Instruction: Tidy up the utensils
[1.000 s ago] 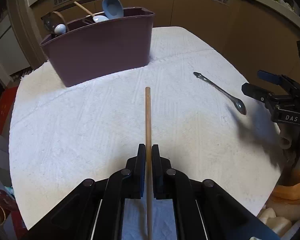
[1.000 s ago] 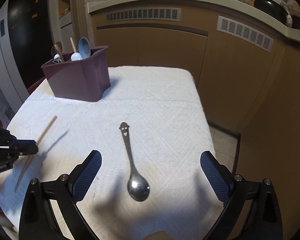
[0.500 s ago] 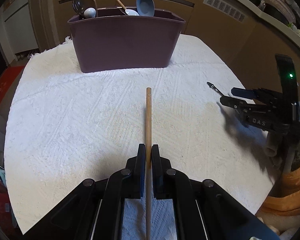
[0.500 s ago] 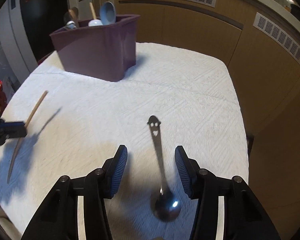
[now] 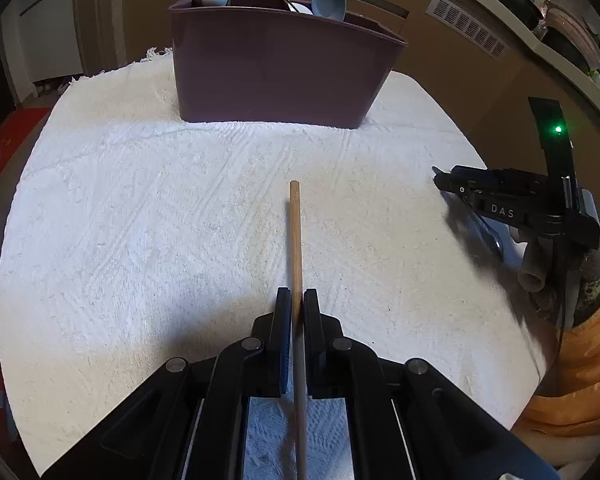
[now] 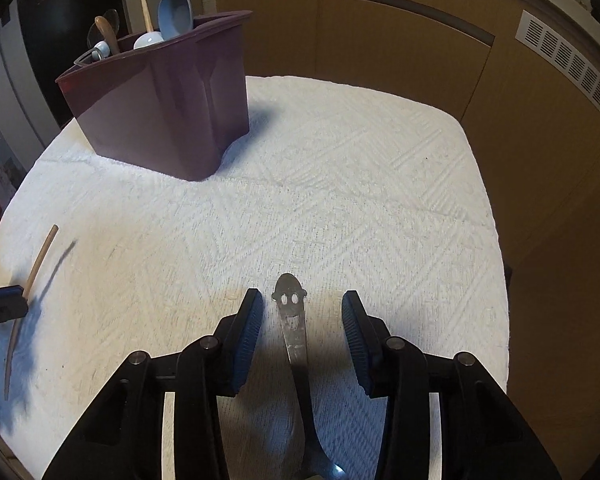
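Observation:
My left gripper (image 5: 297, 300) is shut on a thin wooden stick (image 5: 295, 240) and holds it above the white cloth, pointing at the purple utensil bin (image 5: 276, 76). The stick also shows at the left edge of the right wrist view (image 6: 36, 268). My right gripper (image 6: 302, 312) is open, its fingers on either side of the handle of a metal spoon (image 6: 294, 328) with a smiley-face cutout, lying on the cloth. The right gripper shows in the left wrist view (image 5: 500, 196) at the right. The bin (image 6: 160, 108) holds several spoons and ladles.
The white textured cloth (image 5: 160, 220) covers the table. Wooden cabinets with vents (image 6: 380, 20) stand behind the table. The table's right edge (image 6: 496, 240) drops off close to the spoon. An orange sleeve (image 5: 580, 360) is at the right.
My left gripper has moved closer to the bin with the stick. My right gripper has dropped over the spoon and its fingers have narrowed around the handle.

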A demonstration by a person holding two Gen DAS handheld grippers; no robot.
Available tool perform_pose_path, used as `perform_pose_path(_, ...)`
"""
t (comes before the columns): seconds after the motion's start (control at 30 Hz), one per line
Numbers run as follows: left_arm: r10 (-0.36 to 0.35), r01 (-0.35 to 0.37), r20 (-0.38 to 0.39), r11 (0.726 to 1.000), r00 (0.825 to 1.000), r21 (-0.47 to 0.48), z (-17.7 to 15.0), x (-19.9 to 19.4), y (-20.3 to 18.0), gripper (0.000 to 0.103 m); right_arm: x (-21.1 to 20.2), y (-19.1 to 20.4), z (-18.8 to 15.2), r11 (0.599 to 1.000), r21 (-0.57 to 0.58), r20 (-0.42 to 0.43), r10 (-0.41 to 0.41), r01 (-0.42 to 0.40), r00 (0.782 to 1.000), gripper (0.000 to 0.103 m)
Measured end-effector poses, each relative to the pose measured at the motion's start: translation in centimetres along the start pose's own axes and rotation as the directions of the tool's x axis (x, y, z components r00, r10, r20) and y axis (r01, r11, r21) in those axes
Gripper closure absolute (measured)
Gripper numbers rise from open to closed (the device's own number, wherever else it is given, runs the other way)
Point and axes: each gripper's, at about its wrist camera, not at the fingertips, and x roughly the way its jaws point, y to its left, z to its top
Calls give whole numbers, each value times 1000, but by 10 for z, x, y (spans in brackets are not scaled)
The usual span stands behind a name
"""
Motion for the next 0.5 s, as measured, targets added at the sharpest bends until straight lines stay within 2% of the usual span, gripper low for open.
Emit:
perform_pose_path(0.03,0,0,0,1000,1000,-2,-1,0,0,99,-1,3,0,1000,-9,-5,14,-14,1000,77)
perform_pose_path(0.1,-1,1,-2,1000,1000,-4,-2,0,1,99,-3,11,-2,1000,-29,-14,7,-8,1000,89)
perform_pose_path(0.17,-1,1,-1,1000,1000,-4,-2,-1,1,99,-7,20,-6,998,-56,-14,-10,9,1000,89)
perform_pose_path(0.3,-2,2,3,1000,1000,-2,-4,-4,0,99,-19,34,-16,997,-59,-18,57,-58,998,89)
perform_pose_path(0.5,-3,3,18,1000,1000,5,-5,-8,-3,99,-51,53,-22,991,-84,34,110,-106,993,90)
